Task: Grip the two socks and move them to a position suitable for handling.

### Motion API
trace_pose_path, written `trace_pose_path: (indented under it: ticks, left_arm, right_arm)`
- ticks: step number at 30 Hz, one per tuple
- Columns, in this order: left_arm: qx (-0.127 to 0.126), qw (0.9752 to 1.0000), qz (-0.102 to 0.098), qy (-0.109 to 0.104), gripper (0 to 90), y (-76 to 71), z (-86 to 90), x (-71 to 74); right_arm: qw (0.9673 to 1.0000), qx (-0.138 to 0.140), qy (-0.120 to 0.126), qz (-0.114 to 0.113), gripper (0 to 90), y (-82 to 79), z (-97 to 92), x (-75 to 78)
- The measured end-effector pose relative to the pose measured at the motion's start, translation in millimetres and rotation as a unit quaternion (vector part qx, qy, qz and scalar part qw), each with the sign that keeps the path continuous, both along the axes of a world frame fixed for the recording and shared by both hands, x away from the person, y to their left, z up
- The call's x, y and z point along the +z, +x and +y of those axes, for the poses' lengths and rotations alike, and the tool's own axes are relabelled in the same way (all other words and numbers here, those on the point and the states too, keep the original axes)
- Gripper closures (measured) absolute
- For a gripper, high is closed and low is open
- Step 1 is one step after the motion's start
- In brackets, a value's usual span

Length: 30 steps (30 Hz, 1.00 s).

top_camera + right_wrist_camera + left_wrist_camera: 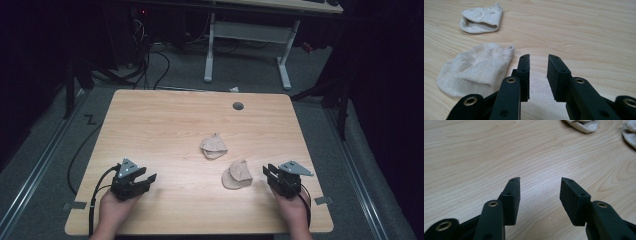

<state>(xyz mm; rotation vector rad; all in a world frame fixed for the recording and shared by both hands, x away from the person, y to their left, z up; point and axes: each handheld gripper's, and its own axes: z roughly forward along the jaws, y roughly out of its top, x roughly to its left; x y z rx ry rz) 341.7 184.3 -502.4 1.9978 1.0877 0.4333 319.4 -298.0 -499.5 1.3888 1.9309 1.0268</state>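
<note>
As socks lie, grippers gape

Black gripper jaws, brass screws

The table is light wood colour, w/ wavy brown grain lines; in the gripper views the grain makes loops and ovals. A small dark grey round cap sits in the top.

Both socks are pale beige, plain, no pattern: the near sock and the far sock. In the right gripper view they look more cream-white, w/ fine knit texture.

The left gripper and right gripper are black, each w/ a grey plate on top. Brass-colour rings show in the black jaws. Cables are black.

The floor is grey carpet. The desk legs behind are white.
</note>
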Motion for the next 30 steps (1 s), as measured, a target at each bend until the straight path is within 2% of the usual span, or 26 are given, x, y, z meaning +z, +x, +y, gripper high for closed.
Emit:
trace_pose_path:
  ticks: [6, 12, 15, 20, 23, 24, 25, 30]
  left_arm:
    - [0.001, 1.0, -0.002, 0.0, 51.2, -0.8, 1.6, 1.6]
    - [-0.002, 0.9999, -0.006, 0.015, 50.9, -1.7, -2.0, 0.1]
    - [-0.006, 0.9998, -0.005, 0.017, 51.1, -4.2, -2.2, -0.8]
    - [-0.009, 0.9998, -0.002, 0.02, 51.2, -6.5, -1.9, -1.8]
    - [-0.011, 0.9998, -0.001, 0.02, 51.1, -7.2, -2.6, -2.1]
    - [-0.011, 0.9998, -0.001, 0.02, 51.1, -7.2, -2.6, -2.1]
    - [-0.013, 0.9997, -0.001, 0.02, 51.1, -7.4, -3.6, -2.4]
    - [-0.019, 0.9996, -0.001, 0.02, 51.1, -8.3, -7.3, -2.8]
  right_arm:
    - [1.0, 0.008, -0.006, 0.0, 78.4, 0.5, 5.7, 3.8]
    - [0.9994, 0.033, -0.008, 0.013, 81.0, 8.2, 15.3, 1.8]
    - [0.9981, 0.055, -0.016, 0.023, 87.7, 14.1, 25.4, -1.2]
    - [0.9947, 0.084, -0.034, 0.049, 89.9, 21.0, 40.4, -10.4]
    - [0.9906, 0.106, -0.054, 0.068, 89.9, 23.2, 52.9, -18.4]
    - [0.9906, 0.106, -0.054, 0.068, 89.9, 23.2, 52.9, -18.4]
    - [0.9876, 0.122, -0.064, 0.076, 89.8, 23.5, 61.5, -22.5]
    - [0.9849, 0.142, -0.066, 0.075, 89.8, 20.4, 73.3, -23.4]
